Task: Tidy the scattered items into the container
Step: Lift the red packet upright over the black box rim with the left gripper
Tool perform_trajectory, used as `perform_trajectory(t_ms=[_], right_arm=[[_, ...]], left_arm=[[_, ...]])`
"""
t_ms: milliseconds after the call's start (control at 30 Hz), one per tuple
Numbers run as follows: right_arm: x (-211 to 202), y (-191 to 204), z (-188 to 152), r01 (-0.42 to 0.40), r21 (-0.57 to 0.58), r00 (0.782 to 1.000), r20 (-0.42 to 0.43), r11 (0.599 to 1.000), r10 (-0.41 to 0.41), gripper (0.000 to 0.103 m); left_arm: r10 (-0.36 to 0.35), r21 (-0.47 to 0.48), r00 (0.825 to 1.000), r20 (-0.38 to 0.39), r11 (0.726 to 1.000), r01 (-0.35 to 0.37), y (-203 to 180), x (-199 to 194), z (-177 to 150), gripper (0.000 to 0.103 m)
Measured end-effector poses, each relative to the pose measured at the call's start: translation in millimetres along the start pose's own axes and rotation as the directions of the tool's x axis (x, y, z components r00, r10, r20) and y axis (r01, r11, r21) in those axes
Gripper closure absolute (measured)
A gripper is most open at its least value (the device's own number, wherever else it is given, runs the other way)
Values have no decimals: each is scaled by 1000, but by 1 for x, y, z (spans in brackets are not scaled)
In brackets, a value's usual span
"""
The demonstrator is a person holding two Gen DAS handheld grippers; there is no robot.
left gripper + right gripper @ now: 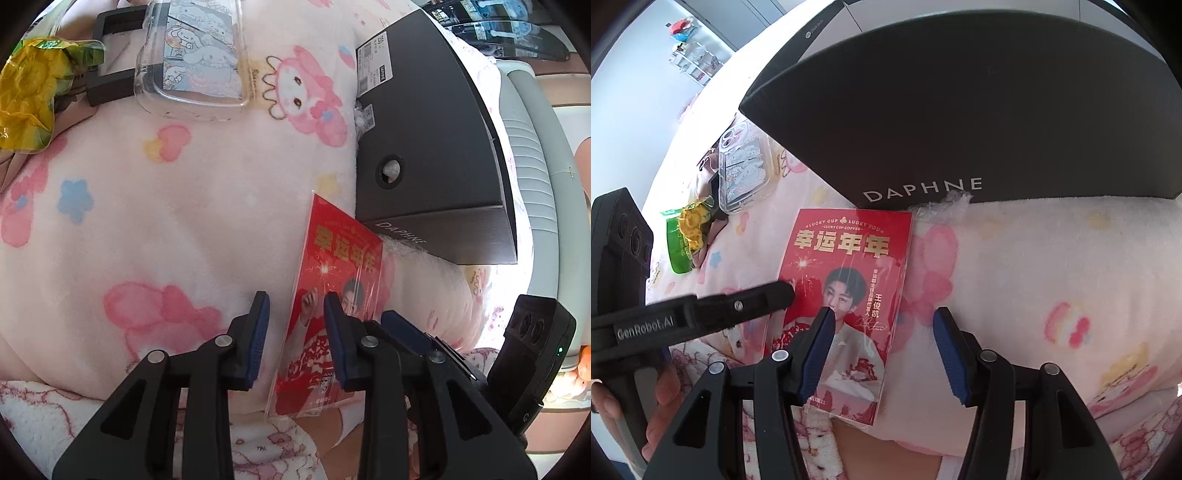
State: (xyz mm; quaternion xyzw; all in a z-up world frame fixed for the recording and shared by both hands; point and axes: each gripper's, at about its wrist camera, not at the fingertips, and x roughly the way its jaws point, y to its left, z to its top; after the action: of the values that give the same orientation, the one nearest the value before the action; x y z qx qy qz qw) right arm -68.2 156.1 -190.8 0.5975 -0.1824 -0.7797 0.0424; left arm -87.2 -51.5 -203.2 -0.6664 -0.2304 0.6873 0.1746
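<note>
Spreading apart, both pairs of fingers, nothing clamped between either. Hovering low centre in the left wrist view, the left gripper (295, 314), its right blue pad (334, 332) overlapping the red card (340, 280), left pad over bare blanket. Straddling the card's right edge in the right wrist view, the right gripper (884, 332), one pad over the printed portrait, the other over pink fleece.

Judging the step in hand: picking the red card (846, 295) off the soft blanket (177, 221). Probably best done by pressing one finger into the fleece beside a long edge, sliding under, then closing on the thin sleeve rather than pinching flat from above. Possibly lifting slightly off the blanket at its near end already, though hard telling through the fisheye.

Moving outward: lying centre frame in the right wrist view, the card's top corner nearly touching the black box (960, 110) marked DAPHNE, filling the upper right. Looking shut or lidded, that box, so no open mouth showing for dropping things in. Crowding the left side, the other gripper's arm reaching across; open fleece remaining to the right and lower right for swinging clear.

Waiting well apart at upper left of the left wrist view: a clear phone case (192, 59), a yellow wrapper (33, 96).
</note>
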Motion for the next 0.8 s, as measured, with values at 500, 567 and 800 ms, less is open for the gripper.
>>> perform_trajectory(t_ms=[500, 567, 800], right_arm=[[-33, 19, -2, -80, -93, 996, 35, 992, 84, 68], [-46, 22, 0, -92, -110, 993, 60, 990, 99, 68], [-98, 26, 8, -142, -158, 977, 138, 977, 164, 68]], left_arm=[[-35, 77, 997, 75, 997, 29, -52, -23, -23, 78], [-53, 92, 994, 100, 995, 44, -62, -34, -29, 78], [-103, 157, 977, 188, 985, 74, -94, -84, -39, 78]])
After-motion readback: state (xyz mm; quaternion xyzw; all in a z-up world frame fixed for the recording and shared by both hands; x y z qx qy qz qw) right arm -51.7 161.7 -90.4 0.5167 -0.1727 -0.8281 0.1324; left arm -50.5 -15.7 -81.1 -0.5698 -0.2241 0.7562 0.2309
